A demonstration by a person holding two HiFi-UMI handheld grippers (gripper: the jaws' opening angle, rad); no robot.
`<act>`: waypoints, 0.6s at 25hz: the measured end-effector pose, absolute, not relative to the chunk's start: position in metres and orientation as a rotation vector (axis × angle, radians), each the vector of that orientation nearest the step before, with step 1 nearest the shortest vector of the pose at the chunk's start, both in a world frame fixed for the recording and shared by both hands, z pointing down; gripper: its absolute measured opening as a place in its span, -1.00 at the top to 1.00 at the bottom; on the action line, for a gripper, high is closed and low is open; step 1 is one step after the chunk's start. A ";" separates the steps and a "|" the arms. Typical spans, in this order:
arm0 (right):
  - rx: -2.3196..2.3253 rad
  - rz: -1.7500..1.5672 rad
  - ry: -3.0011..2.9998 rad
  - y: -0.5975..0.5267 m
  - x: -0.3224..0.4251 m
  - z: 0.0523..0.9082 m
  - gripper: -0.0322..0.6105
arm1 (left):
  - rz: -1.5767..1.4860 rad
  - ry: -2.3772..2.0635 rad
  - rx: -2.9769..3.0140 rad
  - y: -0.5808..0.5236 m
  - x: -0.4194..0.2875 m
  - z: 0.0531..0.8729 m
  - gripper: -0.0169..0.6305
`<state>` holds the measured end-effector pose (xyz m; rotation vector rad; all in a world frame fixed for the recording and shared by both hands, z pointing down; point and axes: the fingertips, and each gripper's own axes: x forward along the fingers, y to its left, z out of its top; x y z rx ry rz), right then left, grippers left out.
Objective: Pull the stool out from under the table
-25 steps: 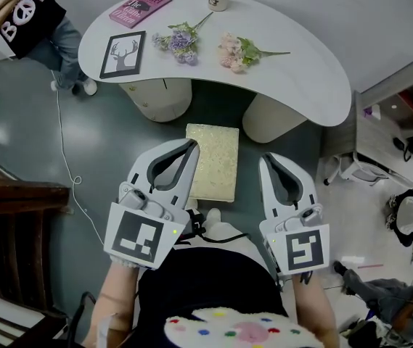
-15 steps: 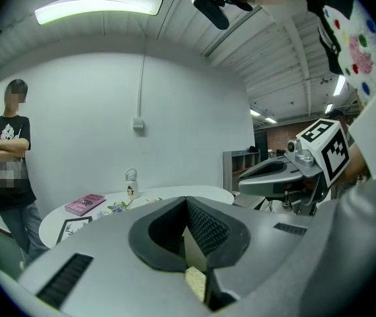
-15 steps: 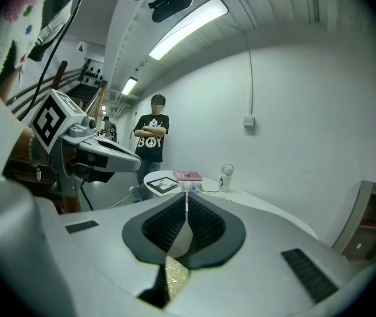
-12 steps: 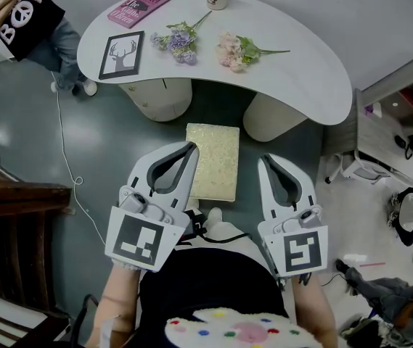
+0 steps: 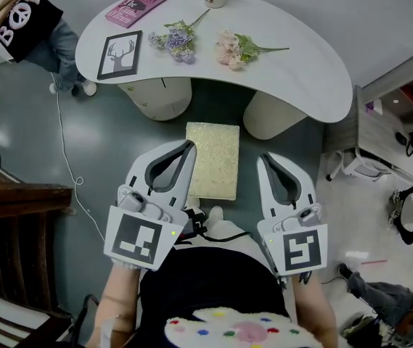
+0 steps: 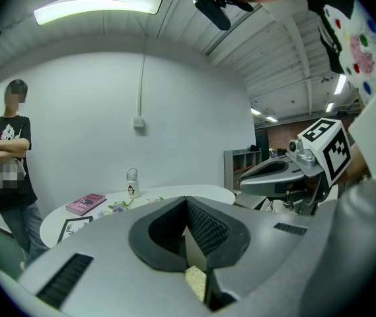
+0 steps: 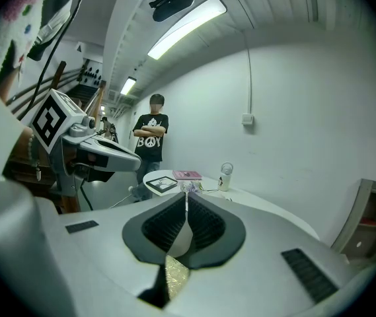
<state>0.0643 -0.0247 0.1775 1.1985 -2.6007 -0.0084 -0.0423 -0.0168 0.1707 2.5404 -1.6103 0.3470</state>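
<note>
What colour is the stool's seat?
Pale cream-yellow with a speckled texture on the stool; the head view shows it best.

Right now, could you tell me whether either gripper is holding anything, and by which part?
Nothing is held: the left gripper and the right gripper are both shut and empty, and the stool stands on the floor between them.

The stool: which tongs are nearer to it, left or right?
Left. In the head view the left tongs overlap the stool at its left edge; the right tongs are apart from its right edge.
</note>
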 end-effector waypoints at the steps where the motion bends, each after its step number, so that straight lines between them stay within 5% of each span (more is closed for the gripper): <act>1: 1.199 -0.006 -2.599 -0.025 0.065 0.178 0.78 | 0.348 -1.611 2.540 -0.017 -0.042 0.171 0.90; 15: 1.192 0.006 -2.594 -0.030 0.064 0.183 0.78 | 0.360 -1.601 2.538 -0.022 -0.041 0.176 0.90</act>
